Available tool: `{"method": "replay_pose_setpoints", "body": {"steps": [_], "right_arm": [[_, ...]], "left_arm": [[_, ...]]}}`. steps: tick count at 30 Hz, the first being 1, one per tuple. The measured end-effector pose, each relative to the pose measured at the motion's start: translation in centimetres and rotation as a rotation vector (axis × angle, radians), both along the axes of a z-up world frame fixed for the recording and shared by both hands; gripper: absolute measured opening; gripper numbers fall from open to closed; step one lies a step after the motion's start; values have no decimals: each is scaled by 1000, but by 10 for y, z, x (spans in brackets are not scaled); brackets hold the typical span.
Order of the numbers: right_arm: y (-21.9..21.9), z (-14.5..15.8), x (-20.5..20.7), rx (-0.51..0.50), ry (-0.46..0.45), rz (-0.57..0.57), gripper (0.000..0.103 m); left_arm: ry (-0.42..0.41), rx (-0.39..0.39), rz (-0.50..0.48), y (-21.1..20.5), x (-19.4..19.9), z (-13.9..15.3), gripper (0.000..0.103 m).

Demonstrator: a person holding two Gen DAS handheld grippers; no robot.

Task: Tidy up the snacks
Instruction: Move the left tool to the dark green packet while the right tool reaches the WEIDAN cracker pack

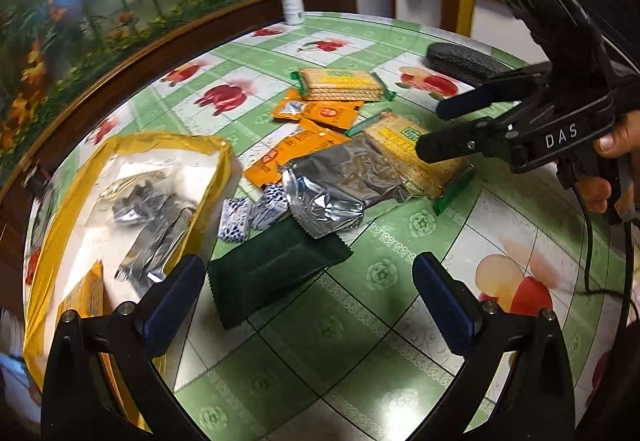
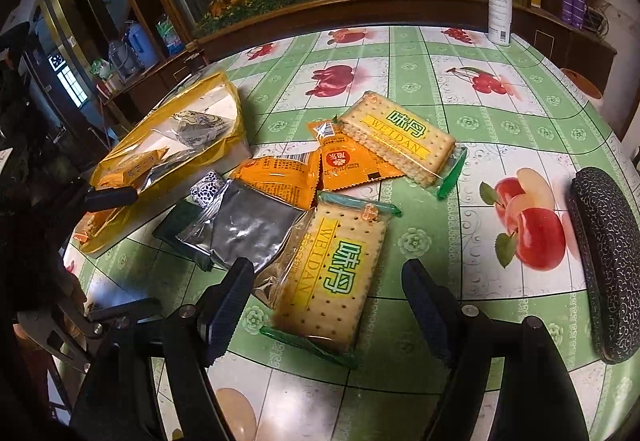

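Observation:
Snacks lie in a heap on the green fruit-print tablecloth (image 1: 360,341). My right gripper (image 2: 328,309) is open, and the near cracker pack (image 2: 332,273) lies on the table between and below its fingers, pads not touching. From the left wrist it hovers over that pack (image 1: 416,165). A second cracker pack (image 2: 400,139), orange sachets (image 2: 280,177), a silver packet (image 2: 248,229) and blue-white candies (image 1: 256,211) lie around it. My left gripper (image 1: 310,301) is open and empty just short of a dark green packet (image 1: 272,273). Beside it stands a yellow-rimmed box (image 1: 72,209) holding several packets.
A black patterned glasses case (image 2: 604,261) lies at the right edge of the table. A white spray bottle (image 2: 498,1) stands at the far edge, in front of a dark wood cabinet with a flower scene. A hand (image 1: 612,145) holds the right gripper's grip.

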State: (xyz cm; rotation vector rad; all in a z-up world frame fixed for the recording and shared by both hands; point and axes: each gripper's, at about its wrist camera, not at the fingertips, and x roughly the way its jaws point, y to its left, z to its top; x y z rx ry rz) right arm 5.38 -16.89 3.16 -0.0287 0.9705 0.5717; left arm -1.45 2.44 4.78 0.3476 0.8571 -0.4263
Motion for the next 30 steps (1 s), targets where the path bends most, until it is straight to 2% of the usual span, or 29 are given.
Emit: {"method": "replay_pose_setpoints", "body": {"steps": [2, 5, 8, 11, 13, 16, 17, 18, 19, 22, 25, 30], "right_arm": [[1, 1, -1, 2, 3, 6, 78], [3, 2, -4, 6, 5, 13, 78], [2, 3, -4, 8, 10, 7, 78], [-1, 3, -3, 11, 15, 3, 78], [-3, 3, -2, 14, 16, 4, 78], [-4, 2, -2, 18, 19, 1, 78], [-4, 2, -2, 19, 17, 2, 78], [-4, 2, -3, 19, 12, 5, 78], [-3, 1, -2, 18, 10, 6, 78], [2, -1, -1, 14, 18, 11, 78], [10, -3, -2, 9, 15, 27, 77], [17, -7, 4, -30, -7, 32, 76]], "left_arm": [[7, 20, -38, -2, 5, -2, 103], [41, 69, -44, 0, 20, -10, 103], [150, 87, -55, 2, 35, -25, 103], [202, 100, -106, -9, 28, -35, 103], [227, 64, -128, -14, 18, -33, 103], [328, -54, -169, -20, 1, -26, 99], [335, -45, -174, -25, -5, -26, 99], [301, -11, -160, -28, -10, -24, 99], [258, 19, -127, -28, -10, -21, 99], [180, 40, -29, -14, 5, -10, 99], [204, 64, -1, -5, 19, -12, 99], [217, 79, -77, -17, 16, -23, 99]]}}
